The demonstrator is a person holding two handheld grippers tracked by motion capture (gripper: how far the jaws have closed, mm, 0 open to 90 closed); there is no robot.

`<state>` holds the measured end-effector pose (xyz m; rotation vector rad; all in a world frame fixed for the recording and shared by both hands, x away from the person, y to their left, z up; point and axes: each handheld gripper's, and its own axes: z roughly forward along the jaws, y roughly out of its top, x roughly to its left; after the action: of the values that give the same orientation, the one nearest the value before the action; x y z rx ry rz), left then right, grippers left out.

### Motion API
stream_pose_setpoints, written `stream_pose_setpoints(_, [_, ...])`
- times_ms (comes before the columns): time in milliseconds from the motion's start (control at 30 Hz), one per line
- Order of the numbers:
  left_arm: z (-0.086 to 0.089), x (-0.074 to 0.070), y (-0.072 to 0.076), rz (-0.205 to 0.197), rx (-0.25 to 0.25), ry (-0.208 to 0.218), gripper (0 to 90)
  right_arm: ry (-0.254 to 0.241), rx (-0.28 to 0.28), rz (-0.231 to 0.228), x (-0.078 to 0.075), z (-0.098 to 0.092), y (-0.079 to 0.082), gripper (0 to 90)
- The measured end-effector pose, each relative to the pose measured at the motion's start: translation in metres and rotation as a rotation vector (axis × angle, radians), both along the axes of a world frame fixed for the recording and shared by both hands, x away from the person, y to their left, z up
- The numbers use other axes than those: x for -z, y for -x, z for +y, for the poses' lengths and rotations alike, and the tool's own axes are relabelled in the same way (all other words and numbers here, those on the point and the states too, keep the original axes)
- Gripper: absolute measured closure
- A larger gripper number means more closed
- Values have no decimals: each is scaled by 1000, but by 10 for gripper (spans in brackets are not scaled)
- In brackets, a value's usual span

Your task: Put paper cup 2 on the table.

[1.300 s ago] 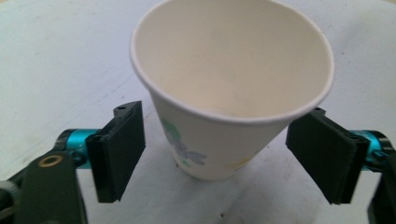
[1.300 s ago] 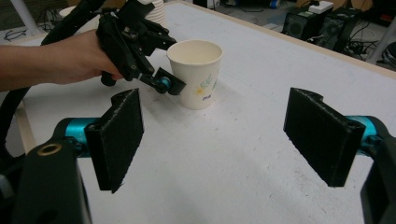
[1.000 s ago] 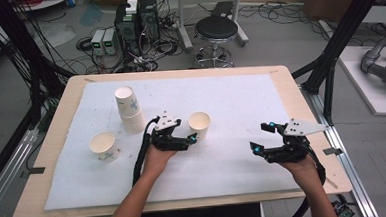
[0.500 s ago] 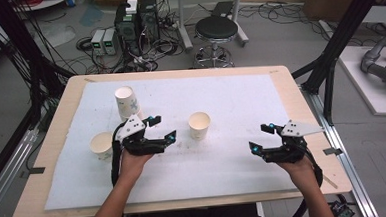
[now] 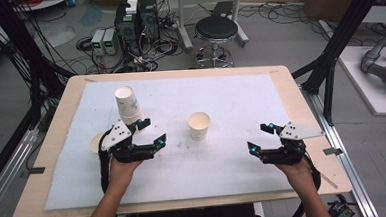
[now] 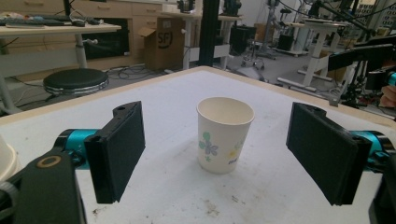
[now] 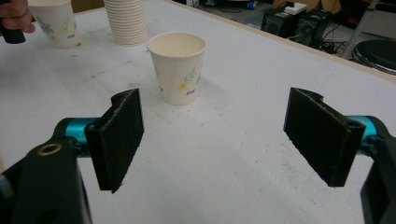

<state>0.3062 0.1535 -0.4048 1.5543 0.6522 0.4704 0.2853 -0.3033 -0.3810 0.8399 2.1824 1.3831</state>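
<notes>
A paper cup with a flower print [image 5: 200, 124] stands upright and alone in the middle of the white mat. My left gripper [image 5: 152, 130] is to its left, open and empty, pointing at it across a gap. In the left gripper view the cup [image 6: 225, 134] stands ahead, beyond the two wide-apart jaws of the left gripper [image 6: 224, 144]. Near the right edge of the mat my right gripper [image 5: 258, 137] is open and empty. The right gripper view has the cup [image 7: 177, 67] farther off, beyond the right gripper [image 7: 219, 135].
A stack of paper cups [image 5: 127, 104] stands at the back left of the mat. A single cup [image 5: 96, 142] sits behind my left hand, partly hidden. The right gripper view shows the stack [image 7: 125, 21] and that cup [image 7: 53, 21]. Wooden table border [image 5: 306, 107] rings the mat.
My left gripper has drawn back to the left, away from the middle cup, which stays put. The right gripper has not moved.
</notes>
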Motion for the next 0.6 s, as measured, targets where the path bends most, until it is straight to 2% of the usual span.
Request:
stream_pose_setpoints(167, [1, 0, 0, 3, 1, 8, 194, 2, -7, 2, 0, 3, -2, 206])
stream_pose_setpoints(433, [0, 2, -1, 3, -1, -10, 194, 0, -9, 0, 0, 2, -2, 205])
stream_pose_setpoints(600, [1, 3, 0, 10, -1, -7, 194, -1, -14, -2, -1, 3, -3, 206])
